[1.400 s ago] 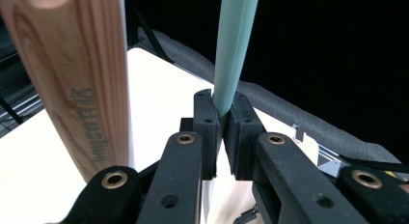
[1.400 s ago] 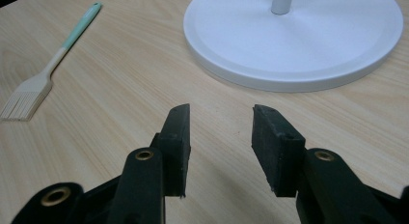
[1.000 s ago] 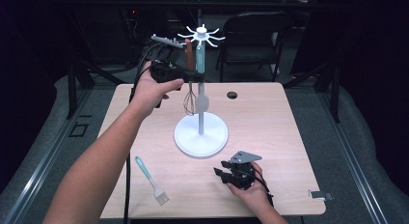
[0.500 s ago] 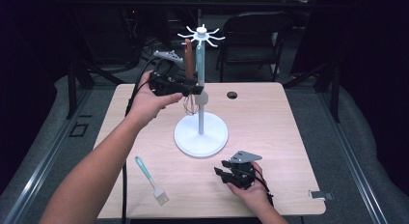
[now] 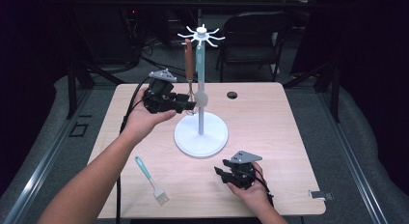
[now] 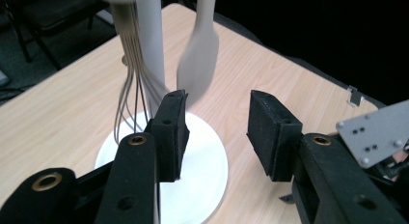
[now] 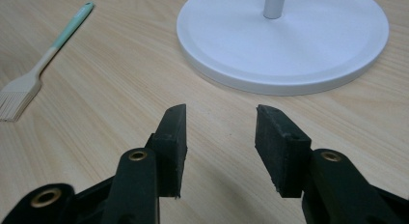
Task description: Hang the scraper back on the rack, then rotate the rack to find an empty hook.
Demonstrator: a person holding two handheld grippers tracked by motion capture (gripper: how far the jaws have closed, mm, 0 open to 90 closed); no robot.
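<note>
While my left gripper point(image 5: 190, 104) hangs with jaws released beside the white utensil stand point(image 5: 201, 132) at table centre, nothing sits between its pads; in the left gripper view the whisk point(image 6: 132, 89) and a pale spatula point(image 6: 198, 57) dangle from the stand just beyond the jaw tips, spatula at roughly 12 o'clock, whisk at 11. My right gripper point(image 5: 220, 173) rests low on the wooden table point(image 5: 289, 122) at about 5 o'clock from the stand's base, jaws likewise parted and empty. From it, the teal-handled pastry brush point(image 7: 38, 64) lies flat on the table toward 10 o'clock, well apart from the base.
</note>
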